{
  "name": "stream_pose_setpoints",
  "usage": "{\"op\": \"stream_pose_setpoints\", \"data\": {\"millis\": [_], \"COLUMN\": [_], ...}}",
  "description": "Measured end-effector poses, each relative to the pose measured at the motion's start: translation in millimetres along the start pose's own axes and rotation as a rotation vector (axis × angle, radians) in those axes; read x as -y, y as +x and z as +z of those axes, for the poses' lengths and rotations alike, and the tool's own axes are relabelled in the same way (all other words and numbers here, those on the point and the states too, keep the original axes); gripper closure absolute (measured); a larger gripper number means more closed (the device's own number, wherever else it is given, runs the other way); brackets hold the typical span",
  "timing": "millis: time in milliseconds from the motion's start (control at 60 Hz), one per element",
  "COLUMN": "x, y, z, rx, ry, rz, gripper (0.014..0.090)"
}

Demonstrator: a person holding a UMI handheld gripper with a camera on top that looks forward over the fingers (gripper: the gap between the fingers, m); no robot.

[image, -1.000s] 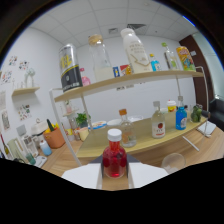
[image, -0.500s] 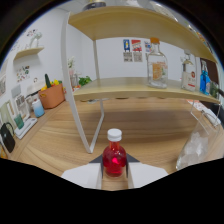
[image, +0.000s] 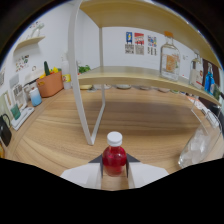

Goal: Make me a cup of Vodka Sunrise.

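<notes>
Gripper: the gripper pinched a small red bottle with a white cap, both fingers pressing its sides, the bottle upright between them.
Open room: bare wooden table spread just ahead of the bottle and ran on under the shelf, free across its middle.
Near obstacles: a white shelf leg stood just beyond the bottle, slightly to its left; a clear, crinkled thing, perhaps a plastic cup, sat to the right of the fingers.
Shelf edge: the wooden shelf hung over the table beyond the leg, carrying a clear glass bottle and a blue bottle farther right.
Far left: an orange pot and a pale blue cup stood by the wall.
Far wall: small posters hung behind the shelf.
</notes>
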Motion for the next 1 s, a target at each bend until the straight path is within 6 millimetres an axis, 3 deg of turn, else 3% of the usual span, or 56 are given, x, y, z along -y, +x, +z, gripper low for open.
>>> {"op": "stream_pose_setpoints", "data": {"millis": [100, 200, 283, 317, 467, 600, 617, 650, 750, 933, 1000], "x": [-3, -2, 2, 8, 47, 75, 76, 79, 74, 42, 43], "y": [-1, -5, -9, -9, -2, 24, 29, 38, 79, 146, 167], "z": [-2, -10, -25, -33, -88, -141, -146, -156, -175, -190, -198], "rx": [-0.007, 0.011, 0.039, 0.049, 0.073, 0.070, 0.068, 0.063, 0.023, -0.017, -0.029], "ry": [-0.007, 0.001, 0.007, 0.018, 0.104, 0.179, 0.188, 0.200, 0.217, 0.176, 0.171], "rz": [-0.013, -0.033, -0.035, -0.032, -0.028, -0.009, -0.006, -0.004, -0.003, 0.040, 0.031], "gripper": [0.0666, 0.0523, 0.0249, 0.0181, 0.0182, 0.0184, 0.0220, 0.0183, 0.0185, 0.0188, 0.0190]}}
